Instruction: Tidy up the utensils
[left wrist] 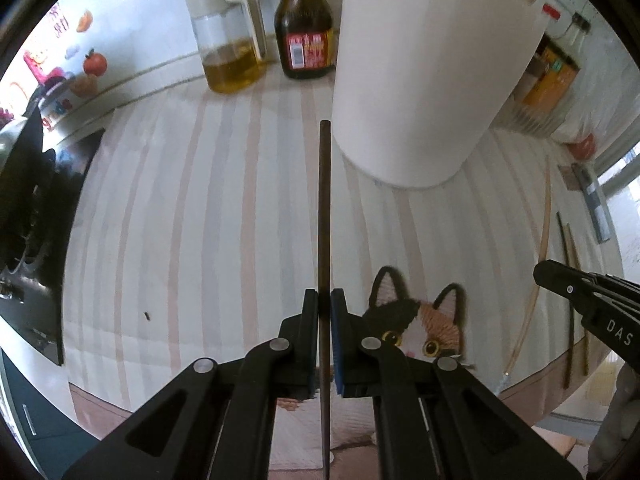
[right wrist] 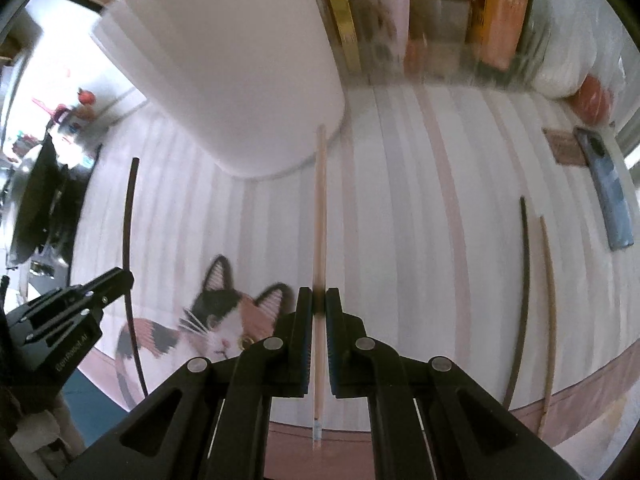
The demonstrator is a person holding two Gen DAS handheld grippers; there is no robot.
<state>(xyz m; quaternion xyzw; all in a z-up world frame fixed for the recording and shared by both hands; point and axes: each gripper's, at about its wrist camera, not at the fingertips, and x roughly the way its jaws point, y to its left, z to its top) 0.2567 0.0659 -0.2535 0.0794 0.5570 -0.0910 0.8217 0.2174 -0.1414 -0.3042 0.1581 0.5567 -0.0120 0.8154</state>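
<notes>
The left gripper (left wrist: pixel 325 300) is clamped tight on a dark chopstick (left wrist: pixel 324 208), which runs straight ahead out of its jaws. The right gripper (right wrist: pixel 319 300) pinches a pale wooden chopstick (right wrist: pixel 320 208) the same way. Ahead of both, just past the chopstick tips, stands a tall white holder (left wrist: pixel 424 80) on the striped cloth (left wrist: pixel 200 220). To the right of the right gripper, two more chopsticks (right wrist: pixel 536 300), one dark and one pale, lie side by side on the cloth.

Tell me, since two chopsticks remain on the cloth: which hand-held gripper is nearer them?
Right. The right hand-held gripper is beside the two chopsticks; the left hand-held gripper is beyond it.
</notes>
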